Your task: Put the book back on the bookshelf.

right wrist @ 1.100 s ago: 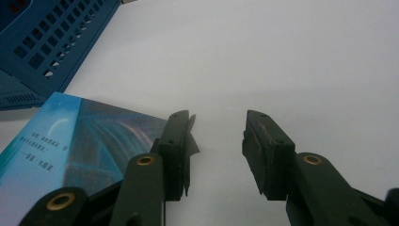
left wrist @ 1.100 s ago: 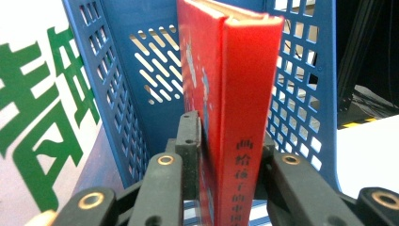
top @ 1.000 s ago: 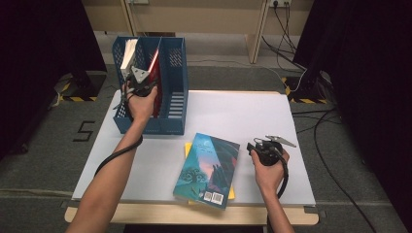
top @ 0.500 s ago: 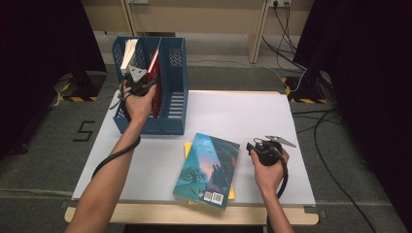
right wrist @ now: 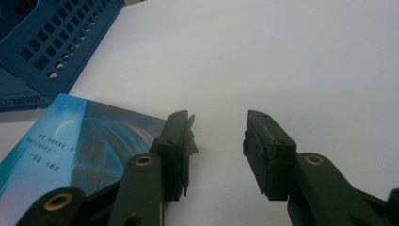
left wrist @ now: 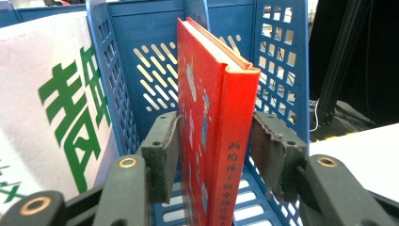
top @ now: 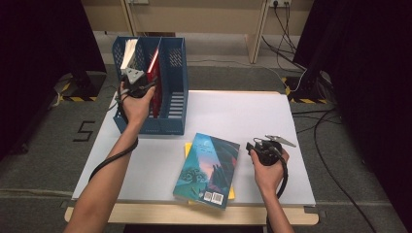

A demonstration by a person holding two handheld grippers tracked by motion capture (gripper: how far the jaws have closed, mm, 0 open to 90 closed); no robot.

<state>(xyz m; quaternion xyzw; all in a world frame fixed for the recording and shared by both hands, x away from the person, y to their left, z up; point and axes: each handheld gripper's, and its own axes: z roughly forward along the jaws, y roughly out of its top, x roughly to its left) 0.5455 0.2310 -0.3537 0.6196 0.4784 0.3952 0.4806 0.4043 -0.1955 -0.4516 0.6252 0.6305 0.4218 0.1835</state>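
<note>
A red book (left wrist: pixel 211 117) stands upright in the middle slot of the blue file rack (top: pixel 170 111). My left gripper (left wrist: pixel 219 141) straddles the book's spine. Its jaws have just been opening, and a gap shows between the right pad (left wrist: pixel 273 146) and the spine. In the high view the left gripper (top: pixel 141 87) is at the rack's front. A blue-covered book (top: pixel 209 167) lies flat on the table over a yellow one (top: pixel 186 149). My right gripper (top: pixel 255 144) rests just right of it, open with nothing between its jaws; its own view shows the right gripper (right wrist: pixel 219 136) above bare table, next to the blue-covered book (right wrist: pixel 70 141).
A white book with green lettering (left wrist: pixel 51 103) fills the rack's left slot. The rack stands at the far left corner of the white table (top: pixel 233 111). Cables run over the floor at the right, and a dark curtain hangs beyond them.
The red book has settled slightly lower and straighter in the rack, with the left hand barely shifting. The right hand has kept still.
</note>
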